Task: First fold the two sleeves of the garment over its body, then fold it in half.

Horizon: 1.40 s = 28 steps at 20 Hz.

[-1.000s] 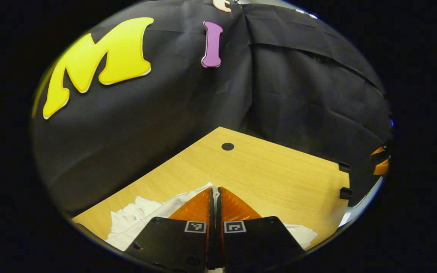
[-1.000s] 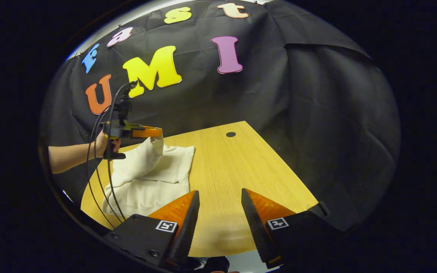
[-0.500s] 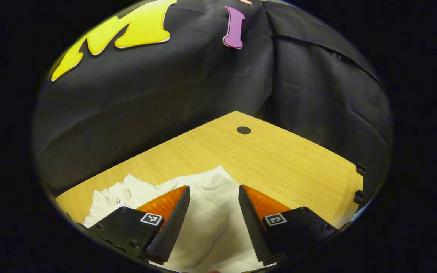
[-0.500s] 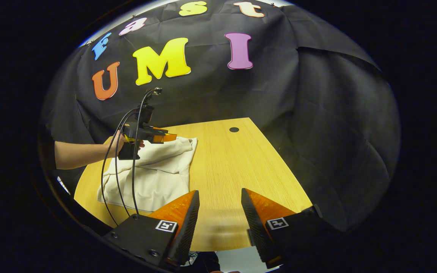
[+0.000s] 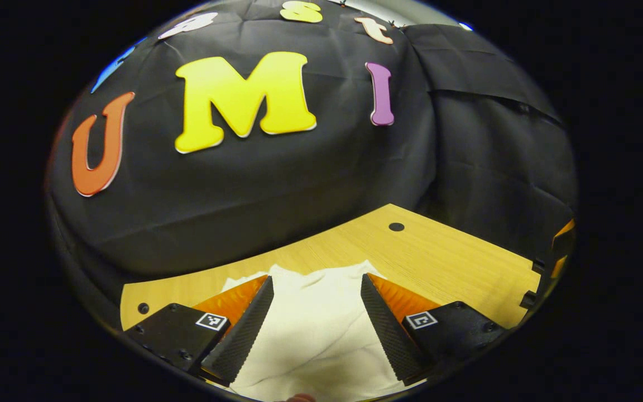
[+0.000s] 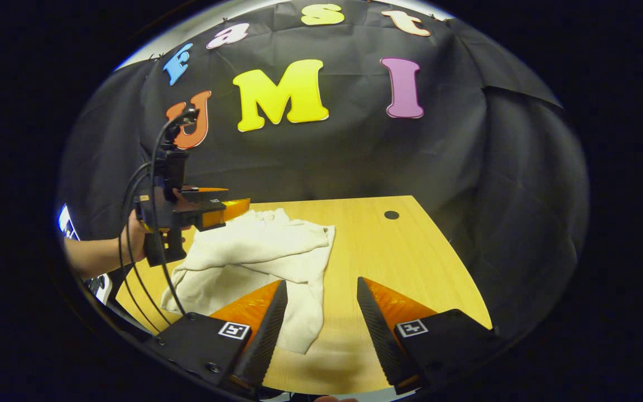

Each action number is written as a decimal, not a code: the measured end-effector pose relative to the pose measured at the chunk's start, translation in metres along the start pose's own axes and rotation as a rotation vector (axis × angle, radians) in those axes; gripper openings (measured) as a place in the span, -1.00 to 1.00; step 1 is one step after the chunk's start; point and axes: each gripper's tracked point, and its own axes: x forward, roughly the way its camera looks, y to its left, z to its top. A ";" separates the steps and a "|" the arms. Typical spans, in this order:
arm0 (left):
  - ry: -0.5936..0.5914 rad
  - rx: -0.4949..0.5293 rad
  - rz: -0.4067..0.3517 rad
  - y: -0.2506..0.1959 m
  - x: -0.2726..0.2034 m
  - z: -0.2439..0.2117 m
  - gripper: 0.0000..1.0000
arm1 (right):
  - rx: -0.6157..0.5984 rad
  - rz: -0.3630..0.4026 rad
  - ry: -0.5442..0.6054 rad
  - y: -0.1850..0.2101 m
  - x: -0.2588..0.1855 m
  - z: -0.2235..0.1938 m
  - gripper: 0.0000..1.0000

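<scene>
Right gripper (image 6: 318, 312) hovering over near table edge, fingers spread wide, gripping nothing. Cream garment (image 6: 254, 259) lying rumpled on wooden table (image 6: 411, 262), left of centre, its right hem running just past right gripper's left finger. Bare wood stretching right of hem to curved table edge. Left gripper (image 5: 316, 318) hanging above garment (image 5: 316, 329), fingers parted wide, cloth showing between them, not pinched. Farther back: small dark hole (image 6: 391, 215) in tabletop, then black booth wall (image 6: 355, 156).

Soft cloth garment (image 6: 254, 251), wood-grain table (image 6: 399, 251)
</scene>
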 end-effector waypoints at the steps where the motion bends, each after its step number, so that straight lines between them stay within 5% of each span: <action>1: -0.005 -0.014 0.032 0.008 -0.014 -0.001 0.99 | -0.003 0.008 0.000 0.006 0.005 0.001 0.60; 8: 0.039 -0.147 0.170 0.043 -0.107 -0.044 0.99 | -0.025 0.060 0.039 0.038 0.033 -0.006 0.60; 15: 0.214 -0.232 0.247 0.069 -0.162 -0.132 1.00 | -0.055 0.036 0.144 0.016 0.037 -0.045 0.60; 28: 0.596 -0.542 0.185 0.046 -0.223 -0.295 1.00 | 0.038 -0.039 0.470 -0.001 0.037 -0.158 0.58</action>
